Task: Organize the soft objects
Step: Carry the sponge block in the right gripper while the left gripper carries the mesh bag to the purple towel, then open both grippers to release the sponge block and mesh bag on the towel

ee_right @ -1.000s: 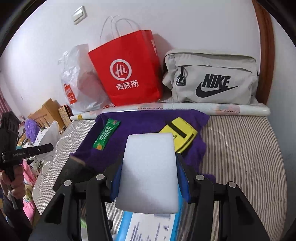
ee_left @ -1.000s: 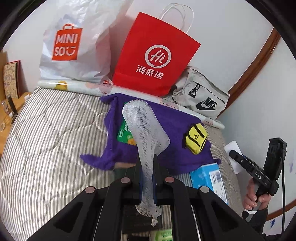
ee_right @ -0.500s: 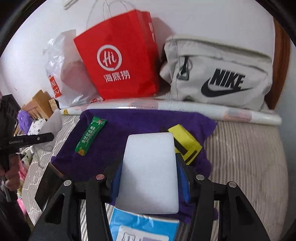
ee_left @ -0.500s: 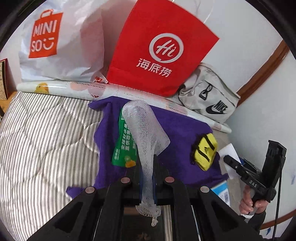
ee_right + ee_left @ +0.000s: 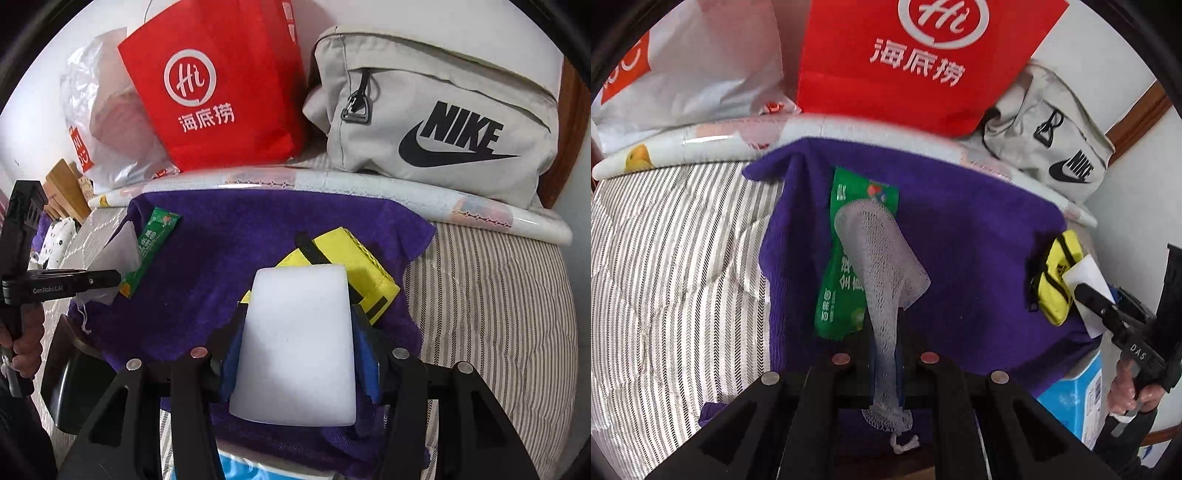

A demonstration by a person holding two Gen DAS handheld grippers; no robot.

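Observation:
A purple towel (image 5: 979, 258) (image 5: 236, 258) lies spread on the striped bed. On it rest a green sachet (image 5: 846, 258) (image 5: 149, 254) and a small yellow pouch (image 5: 1056, 280) (image 5: 354, 266). My left gripper (image 5: 886, 354) is shut on a white mesh net (image 5: 886, 266), which hangs over the sachet. My right gripper (image 5: 299, 354) is shut on a white sponge block (image 5: 295, 347), held just above the towel in front of the yellow pouch. Each gripper also shows at the edge of the other's view.
A red paper bag (image 5: 221, 96), a white plastic shopping bag (image 5: 683, 74) and a grey Nike bag (image 5: 443, 122) stand along the wall behind a rolled sheet (image 5: 332, 184). A blue packet (image 5: 1075, 402) lies at the towel's near edge. Striped mattress (image 5: 498, 314) shows on both sides.
Both grippers have sunk and come forward toward the purple towel, which looms larger. The net and the sponge stay gripped as before.

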